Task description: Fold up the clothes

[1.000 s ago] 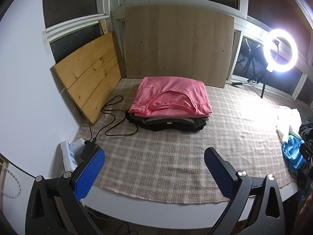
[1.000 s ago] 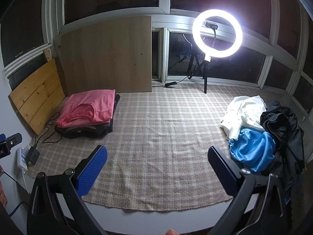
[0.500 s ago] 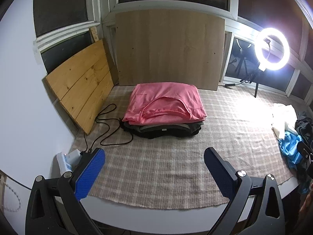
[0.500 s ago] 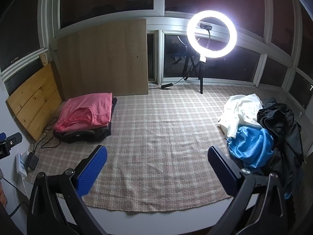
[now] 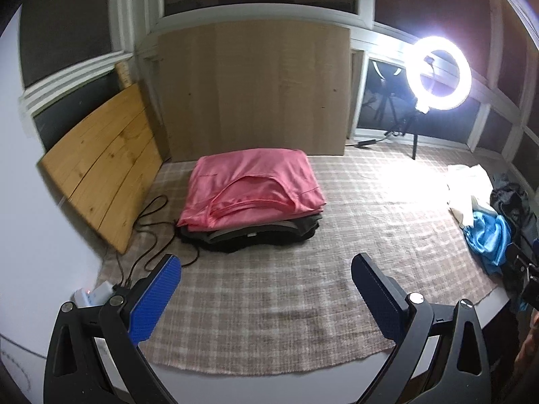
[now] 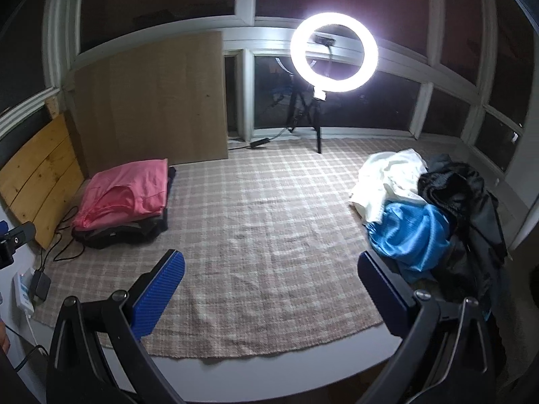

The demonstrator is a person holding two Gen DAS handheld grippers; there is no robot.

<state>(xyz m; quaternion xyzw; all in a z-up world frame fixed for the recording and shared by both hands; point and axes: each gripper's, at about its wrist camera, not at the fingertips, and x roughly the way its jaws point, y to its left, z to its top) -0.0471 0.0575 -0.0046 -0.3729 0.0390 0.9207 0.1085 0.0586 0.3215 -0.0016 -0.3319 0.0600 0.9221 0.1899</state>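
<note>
A folded pink shirt (image 5: 252,187) (image 6: 126,193) tops a stack of dark folded clothes (image 5: 256,235) at the back left of the checked cloth (image 5: 269,289). On the right lies an unfolded heap: a white garment (image 6: 390,176), a blue one (image 6: 412,235) and black ones (image 6: 461,192). My left gripper (image 5: 266,269) hangs open above the cloth's front, short of the stack, holding nothing. My right gripper (image 6: 271,267) is open and empty over the cloth's front middle, with the heap to its right.
A lit ring light on a tripod (image 6: 331,57) stands at the back. Wooden boards (image 5: 101,165) (image 5: 252,87) lean against the windows. A power strip (image 5: 92,294) and black cables (image 5: 151,215) lie at the left. The table's front edge (image 6: 269,370) is near.
Both cameras have turned left and drawn back a little, so the stack and ring light have shifted in view. Both grippers stay open and empty; the clothes have not moved.
</note>
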